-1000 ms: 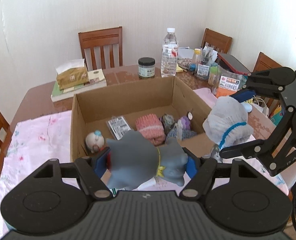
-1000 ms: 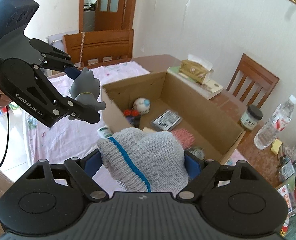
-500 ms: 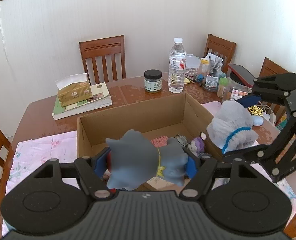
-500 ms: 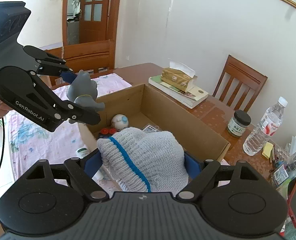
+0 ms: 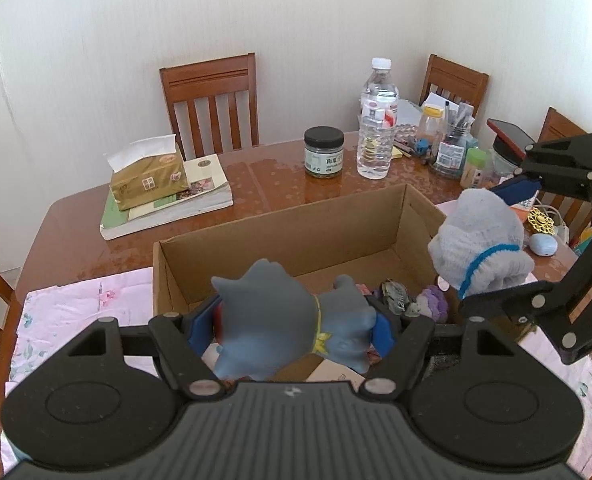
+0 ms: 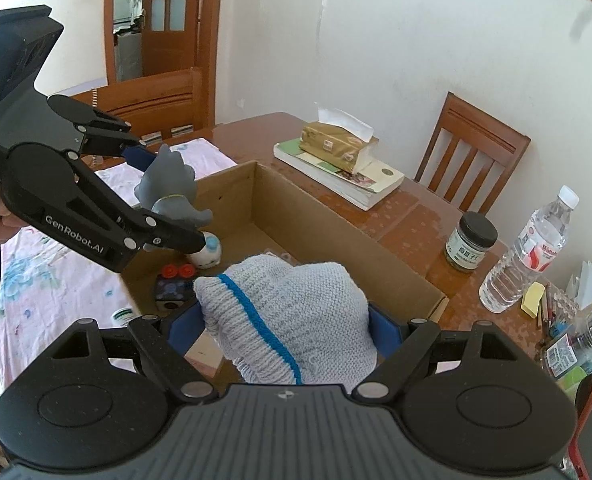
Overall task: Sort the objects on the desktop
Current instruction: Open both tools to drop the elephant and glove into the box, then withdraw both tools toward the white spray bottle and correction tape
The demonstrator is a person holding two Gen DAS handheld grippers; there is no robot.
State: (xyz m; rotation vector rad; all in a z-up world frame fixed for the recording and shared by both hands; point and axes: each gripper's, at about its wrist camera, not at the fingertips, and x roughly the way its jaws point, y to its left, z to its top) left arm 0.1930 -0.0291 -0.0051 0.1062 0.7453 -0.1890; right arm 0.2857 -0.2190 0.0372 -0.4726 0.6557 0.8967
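Observation:
My left gripper (image 5: pixel 291 326) is shut on a grey rubber animal toy (image 5: pixel 283 320) with a yellow collar, held over the near edge of an open cardboard box (image 5: pixel 296 232). From the right wrist view the same toy (image 6: pixel 171 188) hangs above the box's left end. My right gripper (image 6: pixel 287 328) is shut on a grey knitted hat (image 6: pixel 291 320) with a blue stripe, over the box's near side. In the left wrist view the hat (image 5: pixel 480 240) hangs at the box's right end. Small toys lie inside the box (image 6: pixel 316 216), among them a white ball figure (image 6: pixel 209 252).
A tissue pack on books (image 5: pixel 163 192), a dark-lidded jar (image 5: pixel 324 154) and a water bottle (image 5: pixel 378 120) stand behind the box. Stationery clutter (image 5: pixel 452 144) fills the back right. Wooden chairs (image 5: pixel 211 100) ring the table; a pink floral cloth (image 5: pixel 79 312) covers the near side.
Both grippers have drawn back and up from the box with their loads still held. The box now sits farther ahead in both views, and more of the table behind it shows.

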